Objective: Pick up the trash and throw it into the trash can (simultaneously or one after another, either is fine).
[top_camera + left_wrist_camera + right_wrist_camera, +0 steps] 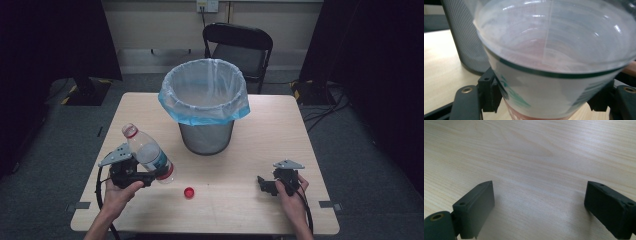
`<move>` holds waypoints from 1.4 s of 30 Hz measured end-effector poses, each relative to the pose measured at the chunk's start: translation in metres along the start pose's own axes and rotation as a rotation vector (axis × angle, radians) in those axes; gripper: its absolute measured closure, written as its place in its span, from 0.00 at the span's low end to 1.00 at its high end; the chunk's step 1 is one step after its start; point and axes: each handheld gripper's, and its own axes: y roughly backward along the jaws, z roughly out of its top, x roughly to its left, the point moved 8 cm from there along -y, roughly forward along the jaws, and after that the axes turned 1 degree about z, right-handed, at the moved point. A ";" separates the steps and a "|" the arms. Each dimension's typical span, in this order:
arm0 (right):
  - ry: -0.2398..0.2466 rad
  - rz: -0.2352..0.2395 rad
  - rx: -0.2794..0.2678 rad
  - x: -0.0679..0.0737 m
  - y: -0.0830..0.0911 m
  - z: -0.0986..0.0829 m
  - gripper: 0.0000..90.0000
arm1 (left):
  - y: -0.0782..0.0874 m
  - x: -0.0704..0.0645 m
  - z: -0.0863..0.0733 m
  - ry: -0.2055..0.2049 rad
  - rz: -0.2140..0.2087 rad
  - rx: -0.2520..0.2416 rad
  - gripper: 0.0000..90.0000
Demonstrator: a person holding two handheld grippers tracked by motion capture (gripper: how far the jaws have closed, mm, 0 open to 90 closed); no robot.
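Observation:
A clear plastic bottle with a white and green label and a red neck ring is held tilted at the table's left, neck pointing up and away, uncapped. My left gripper is shut on its lower body; in the left gripper view the bottle sits between both pads. Its red cap lies on the table just right of the bottle's base. My right gripper rests low at the table's right, open, with bare wood between its jaws.
A mesh waste bin lined with a blue-edged plastic bag stands at the table's middle back; its mesh wall is close behind the bottle. A black chair stands beyond the wooden table.

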 end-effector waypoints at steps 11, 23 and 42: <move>0.000 0.000 0.000 0.000 0.000 0.000 0.09 | 0.002 -0.002 0.028 0.008 -0.024 -0.044 0.32; 0.000 0.000 0.000 0.000 0.000 0.000 0.09 | -0.001 -0.014 0.063 -0.004 -0.068 -0.097 0.32; -0.001 -0.002 -0.001 0.000 0.000 0.000 0.10 | 0.003 -0.024 0.127 -0.029 -0.113 -0.203 0.32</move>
